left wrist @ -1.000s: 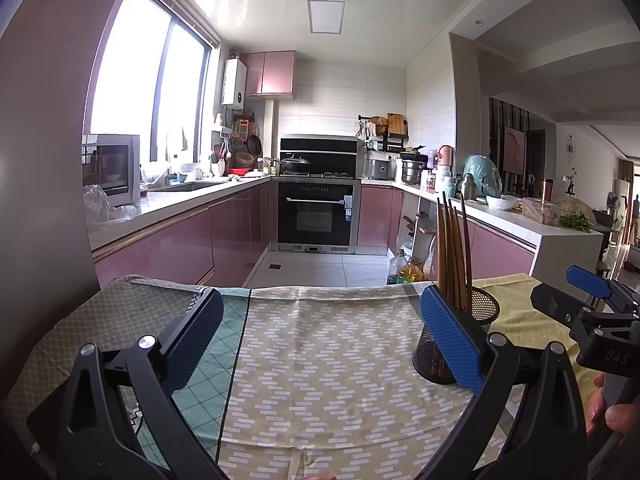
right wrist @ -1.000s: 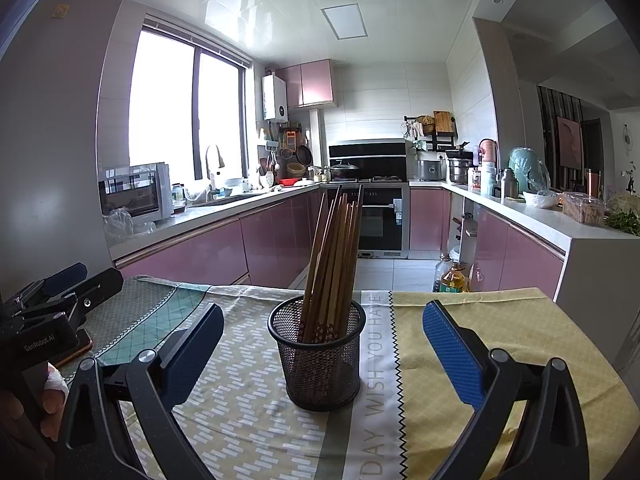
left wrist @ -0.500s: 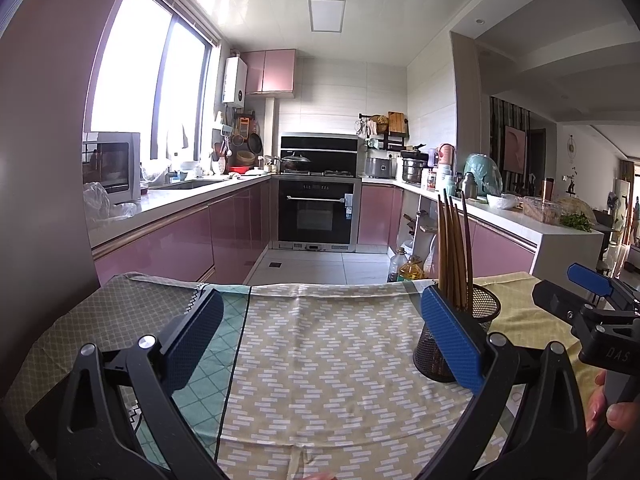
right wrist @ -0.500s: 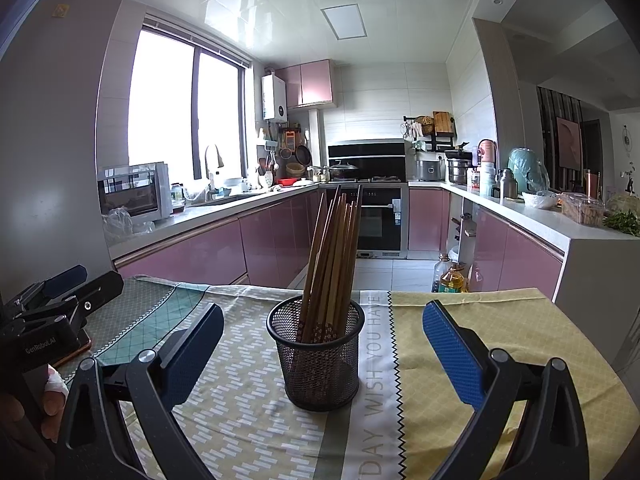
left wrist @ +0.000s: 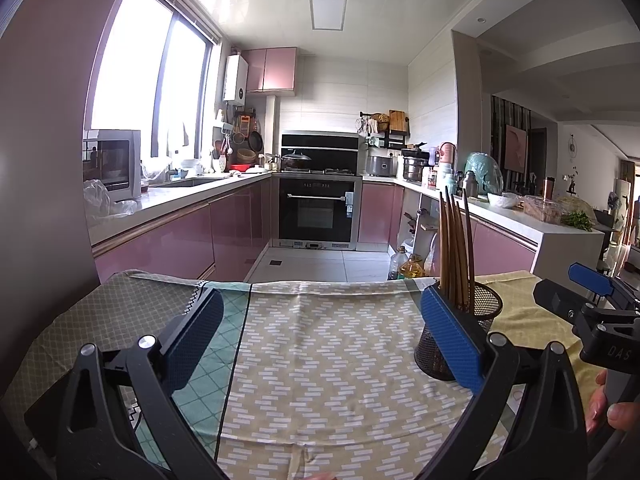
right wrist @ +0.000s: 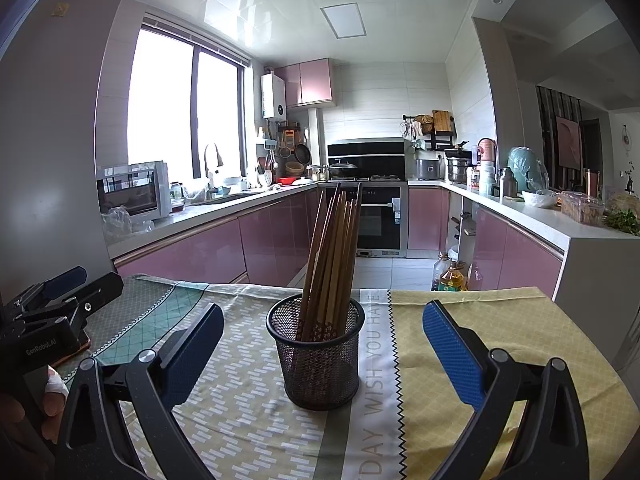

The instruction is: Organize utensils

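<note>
A black mesh cup [right wrist: 320,354] stands upright on the cloth-covered table, holding a bundle of brown wooden chopsticks [right wrist: 334,256] that lean left. My right gripper [right wrist: 322,342] is open and empty, its blue pads on either side of the cup, just short of it. In the left wrist view the cup [left wrist: 486,312] and chopsticks [left wrist: 454,248] sit behind my right pad. My left gripper [left wrist: 320,338] is open and empty over bare cloth left of the cup. Each gripper shows at the edge of the other's view.
The table wears patchwork cloths: green check [right wrist: 132,320] at left, beige zigzag [left wrist: 328,352] in the middle, yellow [right wrist: 500,320] at right. Beyond the table's far edge lies a kitchen with pink cabinets, an oven [left wrist: 316,212] and cluttered counters.
Both grippers have barely moved. The cup and chopsticks stand as before.
</note>
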Demonstrator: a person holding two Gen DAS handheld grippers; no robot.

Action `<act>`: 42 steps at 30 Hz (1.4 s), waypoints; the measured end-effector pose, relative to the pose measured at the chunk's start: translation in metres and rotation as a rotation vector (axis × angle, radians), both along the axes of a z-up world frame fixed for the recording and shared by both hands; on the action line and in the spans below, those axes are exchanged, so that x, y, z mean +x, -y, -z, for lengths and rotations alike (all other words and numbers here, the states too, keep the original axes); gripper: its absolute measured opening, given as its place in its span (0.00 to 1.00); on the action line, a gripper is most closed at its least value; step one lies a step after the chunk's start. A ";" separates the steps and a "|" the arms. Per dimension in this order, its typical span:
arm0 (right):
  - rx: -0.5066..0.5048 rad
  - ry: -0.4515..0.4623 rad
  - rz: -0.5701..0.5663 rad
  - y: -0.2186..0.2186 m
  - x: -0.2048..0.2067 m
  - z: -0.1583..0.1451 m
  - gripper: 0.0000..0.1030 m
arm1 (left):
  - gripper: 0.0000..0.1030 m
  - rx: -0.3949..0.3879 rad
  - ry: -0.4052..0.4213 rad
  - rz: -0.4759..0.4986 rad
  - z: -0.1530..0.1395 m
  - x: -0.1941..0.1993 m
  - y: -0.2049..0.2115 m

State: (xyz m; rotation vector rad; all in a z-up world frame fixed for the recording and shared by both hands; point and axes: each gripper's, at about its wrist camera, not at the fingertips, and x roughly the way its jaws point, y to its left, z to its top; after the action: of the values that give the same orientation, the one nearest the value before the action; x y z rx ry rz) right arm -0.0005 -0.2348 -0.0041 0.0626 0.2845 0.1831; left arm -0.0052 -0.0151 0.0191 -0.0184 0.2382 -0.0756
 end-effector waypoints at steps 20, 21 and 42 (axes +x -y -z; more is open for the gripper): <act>0.001 -0.001 0.000 -0.002 0.000 0.001 0.94 | 0.94 0.001 -0.003 0.001 0.003 0.000 0.000; 0.001 -0.002 0.000 -0.002 0.000 0.001 0.94 | 0.94 0.002 -0.003 0.001 0.003 0.000 0.000; 0.001 0.000 -0.001 -0.003 0.000 0.001 0.94 | 0.94 0.005 -0.007 0.002 0.005 0.000 0.001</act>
State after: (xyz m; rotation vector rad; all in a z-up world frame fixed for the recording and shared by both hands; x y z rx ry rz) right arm -0.0009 -0.2322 -0.0047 0.0633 0.2847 0.1841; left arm -0.0048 -0.0157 0.0141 -0.0136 0.2455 -0.0765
